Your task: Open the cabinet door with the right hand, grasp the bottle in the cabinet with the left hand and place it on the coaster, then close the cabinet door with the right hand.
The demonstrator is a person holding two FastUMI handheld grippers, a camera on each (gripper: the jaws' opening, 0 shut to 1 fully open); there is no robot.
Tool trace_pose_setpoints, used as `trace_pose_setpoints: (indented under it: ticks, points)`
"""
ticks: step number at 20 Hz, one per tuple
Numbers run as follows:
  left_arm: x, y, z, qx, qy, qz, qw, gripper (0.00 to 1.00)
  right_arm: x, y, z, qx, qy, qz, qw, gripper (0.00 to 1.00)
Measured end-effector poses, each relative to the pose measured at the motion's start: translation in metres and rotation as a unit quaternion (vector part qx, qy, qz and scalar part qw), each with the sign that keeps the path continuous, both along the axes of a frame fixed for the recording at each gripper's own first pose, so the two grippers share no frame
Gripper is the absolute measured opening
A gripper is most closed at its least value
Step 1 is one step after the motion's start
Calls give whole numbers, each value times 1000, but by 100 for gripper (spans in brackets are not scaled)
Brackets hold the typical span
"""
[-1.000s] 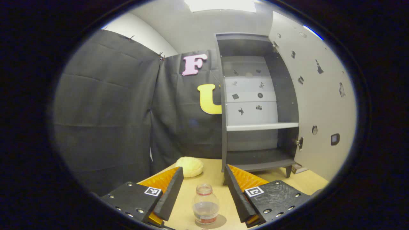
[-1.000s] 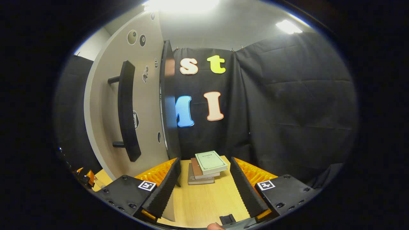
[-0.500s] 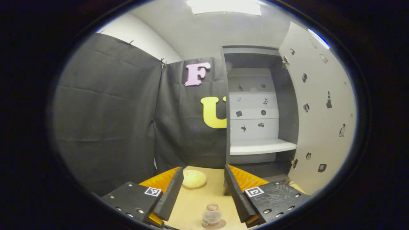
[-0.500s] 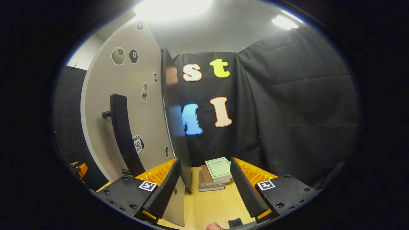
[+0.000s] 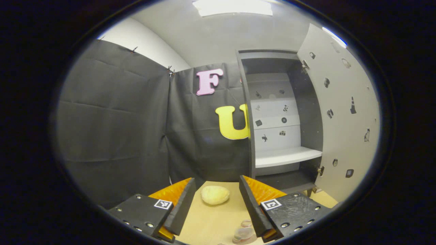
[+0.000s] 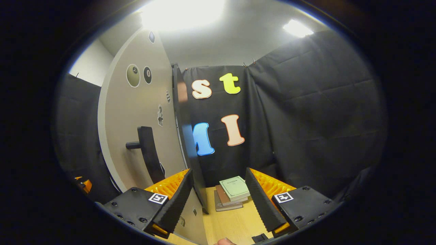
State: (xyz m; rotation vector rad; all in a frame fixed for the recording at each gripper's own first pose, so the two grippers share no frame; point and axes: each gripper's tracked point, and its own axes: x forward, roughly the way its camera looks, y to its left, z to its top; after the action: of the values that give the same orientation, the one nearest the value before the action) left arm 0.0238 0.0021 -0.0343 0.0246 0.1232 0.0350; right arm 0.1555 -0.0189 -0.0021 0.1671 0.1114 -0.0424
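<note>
A clear bottle (image 5: 243,234) with a pale cap stands on the wooden table at the bottom rim of the left gripper view. It sits low between the finger bases, and neither finger touches it. My left gripper (image 5: 216,179) is open and empty. The dark cabinet (image 5: 286,156) stands open with a bare white shelf, and its pale door (image 5: 344,119) is swung out to the right. In the right gripper view the door (image 6: 136,115) rises at the left with its black bar handle (image 6: 149,158). My right gripper (image 6: 218,171) is open, and its left finger is close beside the door's edge.
A yellow bun-shaped object (image 5: 214,195) lies on the table (image 5: 207,221) ahead of the left gripper. A stack of books (image 6: 233,192) sits on the table near the back wall, right of the door edge. An orange part of the other gripper (image 6: 83,184) peeks out at the far left.
The left gripper has drawn back from the bottle, which has slid to the bottom rim of its view. In the right gripper view the door handle has sunk lower and the door edge is nearer.
</note>
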Motion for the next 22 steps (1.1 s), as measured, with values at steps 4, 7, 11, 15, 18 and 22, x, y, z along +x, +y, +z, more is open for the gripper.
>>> trace_pose_setpoints:
  ticks: [4,7,11,15,18,22]
  points:
    - [6,17,-1,-5,4,-1,1000,77,-3,9,2,-7,2,-12,1000,98]
    - [9,27,-4,-13,5,-1,1000,77,-5,17,4,-23,3,-15,1000,98]
    - [11,33,-10,-17,8,-10,1000,77,-8,36,6,-34,5,-7,999,98]
    - [12,45,-17,-16,14,-10,1000,77,-11,61,7,-39,5,6,999,97]
    - [12,61,-20,-16,15,-7,1000,77,-14,80,9,-48,3,15,999,98]
    - [12,76,-18,-19,11,-1,1000,77,-13,108,9,-58,4,31,998,97]
